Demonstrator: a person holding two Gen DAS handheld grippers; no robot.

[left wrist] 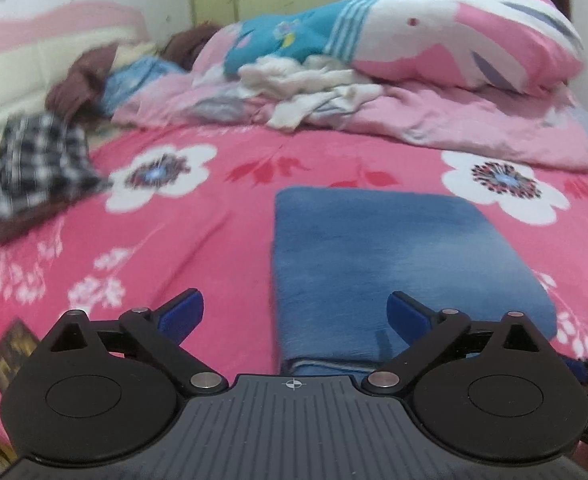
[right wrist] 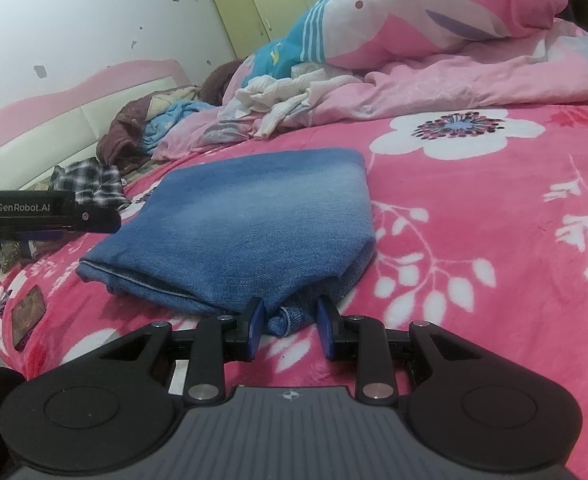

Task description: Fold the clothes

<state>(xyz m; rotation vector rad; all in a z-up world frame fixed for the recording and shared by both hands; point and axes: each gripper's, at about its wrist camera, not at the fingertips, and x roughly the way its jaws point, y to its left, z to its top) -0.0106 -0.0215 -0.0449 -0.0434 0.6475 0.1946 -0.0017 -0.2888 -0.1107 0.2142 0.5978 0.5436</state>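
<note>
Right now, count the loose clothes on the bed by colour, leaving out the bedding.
Blue: 2, the folded jeans and a light blue garment
Brown: 1, a crumpled garment
Black-and-white check: 1, a shirt
White: 1, a knitted heap
Total: 5

Two gripper-mounted cameras look low across a bed (left wrist: 213,216), both close behind the same folded jeans (left wrist: 394,264) (right wrist: 245,224).
</note>
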